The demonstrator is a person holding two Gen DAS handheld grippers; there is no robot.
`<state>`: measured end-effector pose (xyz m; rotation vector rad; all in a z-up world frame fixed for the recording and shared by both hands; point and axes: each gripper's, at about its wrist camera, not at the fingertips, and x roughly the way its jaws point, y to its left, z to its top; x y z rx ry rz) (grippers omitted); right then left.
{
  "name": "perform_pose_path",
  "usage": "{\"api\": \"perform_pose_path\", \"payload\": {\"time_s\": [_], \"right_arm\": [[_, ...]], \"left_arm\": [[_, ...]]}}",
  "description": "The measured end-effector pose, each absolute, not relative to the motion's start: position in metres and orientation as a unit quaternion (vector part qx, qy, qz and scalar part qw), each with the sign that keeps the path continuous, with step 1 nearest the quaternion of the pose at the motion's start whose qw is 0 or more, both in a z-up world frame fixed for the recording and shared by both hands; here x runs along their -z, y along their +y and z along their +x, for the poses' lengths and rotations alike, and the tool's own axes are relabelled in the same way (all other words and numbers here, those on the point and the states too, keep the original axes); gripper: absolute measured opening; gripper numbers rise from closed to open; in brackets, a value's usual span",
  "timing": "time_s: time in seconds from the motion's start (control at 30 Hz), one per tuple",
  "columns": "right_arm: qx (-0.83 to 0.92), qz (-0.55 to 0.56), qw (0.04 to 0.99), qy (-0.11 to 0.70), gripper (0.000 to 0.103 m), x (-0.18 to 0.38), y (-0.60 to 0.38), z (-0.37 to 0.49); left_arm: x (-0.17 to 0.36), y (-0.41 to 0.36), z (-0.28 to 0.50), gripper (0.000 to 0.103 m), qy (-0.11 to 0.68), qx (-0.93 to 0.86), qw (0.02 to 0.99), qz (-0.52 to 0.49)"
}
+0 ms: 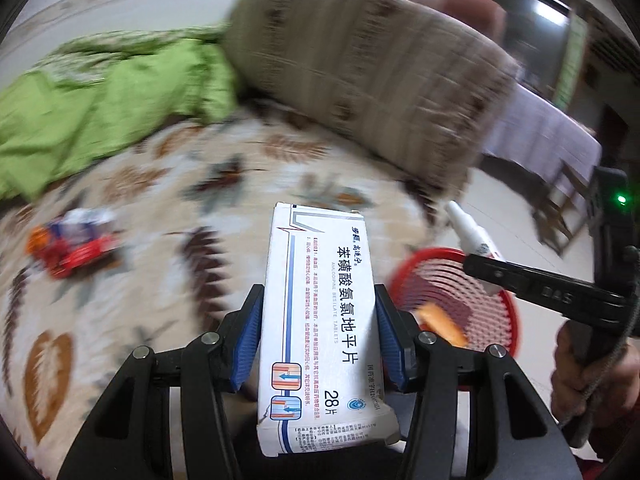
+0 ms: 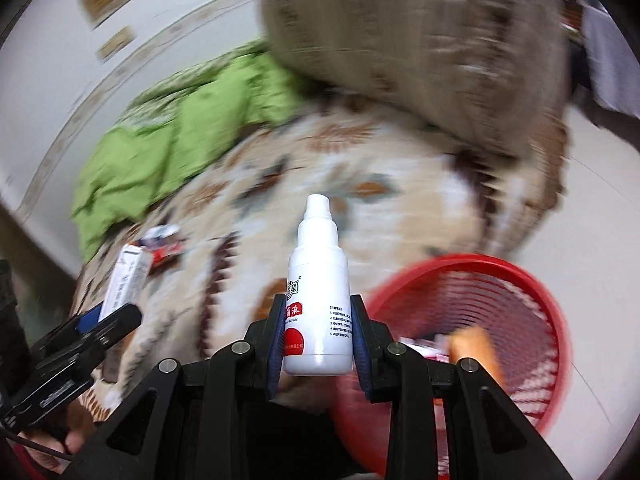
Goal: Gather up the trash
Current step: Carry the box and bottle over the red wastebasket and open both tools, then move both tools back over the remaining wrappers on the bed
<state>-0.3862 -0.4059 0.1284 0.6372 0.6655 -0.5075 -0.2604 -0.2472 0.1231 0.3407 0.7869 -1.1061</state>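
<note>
Plainly, with the left tool (image 1: pixel 319 332) clamped on the tablet box (image 1: pixel 320 320) and the right tool (image 2: pixel 318 340) on the white bottle (image 2: pixel 319 292), either could be dropped beside the red basket (image 2: pixel 532 280) if released early.

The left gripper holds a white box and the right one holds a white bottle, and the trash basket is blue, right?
Not quite: the basket is red, as the right wrist view shows. The rest holds: the left gripper grips the white box, and the right gripper grips the white bottle.

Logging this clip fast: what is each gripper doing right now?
Left gripper: closed on the amlodipine tablet box.
Right gripper: closed on the white dropper bottle.
</note>
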Motion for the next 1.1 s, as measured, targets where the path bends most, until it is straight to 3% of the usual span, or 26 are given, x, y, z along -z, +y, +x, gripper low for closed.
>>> {"api": "perform_pose_path", "payload": {"time_s": [0.3,0.43,0.5,1.1], "right_arm": [[0.301,0.333,0.838,0.31,0.031,-0.117,-0.445,-0.448],[0.298,0.341,0.834,0.316,0.032,-0.108,-0.451,-0.454],[0.3,0.344,0.832,0.316,0.032,-0.106,-0.453,-0.455],[0.182,0.302,0.876,0.328,0.032,-0.122,-0.407,-0.36]], "left_arm": [[-0.108,-0.317,-0.318,0.052,0.371,0.574,0.701,0.206],[-0.104,-0.331,-0.326,0.064,0.37,0.585,0.69,0.211],[-0.105,-0.331,-0.327,0.064,0.364,0.585,0.693,0.214],[-0.116,-0.228,-0.219,0.064,0.387,0.433,0.803,0.136]]}}
